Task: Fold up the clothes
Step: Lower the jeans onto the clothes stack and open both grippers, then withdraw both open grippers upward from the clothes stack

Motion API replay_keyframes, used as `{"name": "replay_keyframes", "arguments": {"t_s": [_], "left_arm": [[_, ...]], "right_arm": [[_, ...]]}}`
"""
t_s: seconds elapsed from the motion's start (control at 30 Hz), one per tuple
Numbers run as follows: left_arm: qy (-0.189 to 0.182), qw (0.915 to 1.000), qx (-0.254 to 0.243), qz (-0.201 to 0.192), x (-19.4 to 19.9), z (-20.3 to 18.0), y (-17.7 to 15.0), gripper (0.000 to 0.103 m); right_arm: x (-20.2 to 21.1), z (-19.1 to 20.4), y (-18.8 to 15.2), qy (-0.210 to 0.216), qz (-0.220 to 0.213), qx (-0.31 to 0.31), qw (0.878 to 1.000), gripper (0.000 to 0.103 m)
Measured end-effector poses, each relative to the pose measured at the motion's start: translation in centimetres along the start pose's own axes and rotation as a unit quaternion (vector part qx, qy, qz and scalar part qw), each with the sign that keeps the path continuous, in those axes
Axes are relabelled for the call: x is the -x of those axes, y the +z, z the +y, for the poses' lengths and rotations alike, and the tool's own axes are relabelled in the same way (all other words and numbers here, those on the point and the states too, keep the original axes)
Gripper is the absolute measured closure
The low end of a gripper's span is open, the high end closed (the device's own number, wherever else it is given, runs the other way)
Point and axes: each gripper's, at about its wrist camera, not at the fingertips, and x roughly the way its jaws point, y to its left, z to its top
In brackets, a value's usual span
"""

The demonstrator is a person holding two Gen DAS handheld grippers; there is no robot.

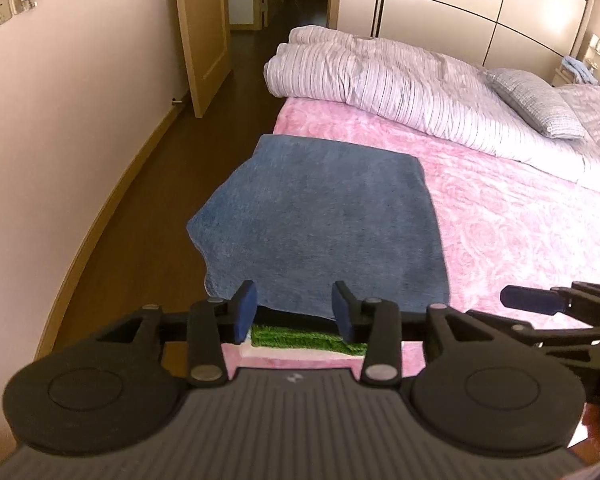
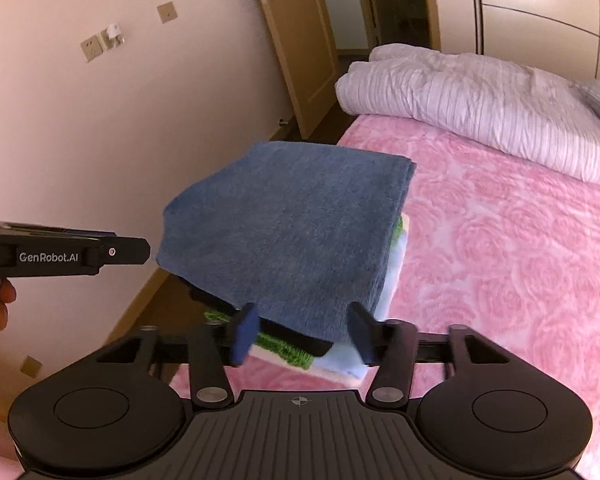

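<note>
Right wrist view shows the blue towel [image 2: 284, 224] folded, topping a stack at the corner of my bed [image 2: 500, 264]; this fold looks done. My right hand-held gripper [image 2: 302, 328] and left hand-held gripper [image 1: 294, 310] stand apart, empty. Lower stack layers stay mostly hidden.
</note>
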Motion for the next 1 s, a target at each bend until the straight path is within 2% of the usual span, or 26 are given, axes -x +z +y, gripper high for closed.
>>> {"name": "replay_keyframes", "arguments": {"t_s": [0.07,0.13,0.27,0.43,0.63,0.8,1.0], "left_arm": [[-0.001,1.0,0.004,0.001,0.7,-0.5,-0.2,0.063],[0.008,1.0,0.006,-0.002,1.4,-0.9,-0.5,0.06],[0.034,0.9993,0.007,-0.017,2.3,-1.4,-1.1,0.06],[0.068,0.9967,0.034,-0.028,3.1,-2.0,-1.9,0.06],[0.118,0.9899,0.051,-0.06,4.6,-4.5,-2.6,0.056],[0.113,0.9875,0.093,-0.06,5.4,-7.5,-2.9,0.056],[0.126,0.9821,0.131,-0.05,6.6,-12.0,-4.2,0.057]], "right_arm": [[0.6,0.0,0.2,0.003,0.002,-0.007,1.0,0.033],[1.1,0.1,0.2,0.001,0.003,-0.008,1.0,0.031],[2.1,0.3,0.0,-0.007,-0.001,-0.005,1.0,0.031],[3.0,0.3,-0.2,-0.012,-0.012,0.016,1.0,0.031],[4.5,-0.5,0.3,-0.007,-0.032,0.053,0.998,0.031],[6.4,-2.3,0.1,0.009,-0.039,0.086,0.996,0.031],[8.5,-6.1,0.4,0.031,-0.018,0.104,0.994,0.031]]}}
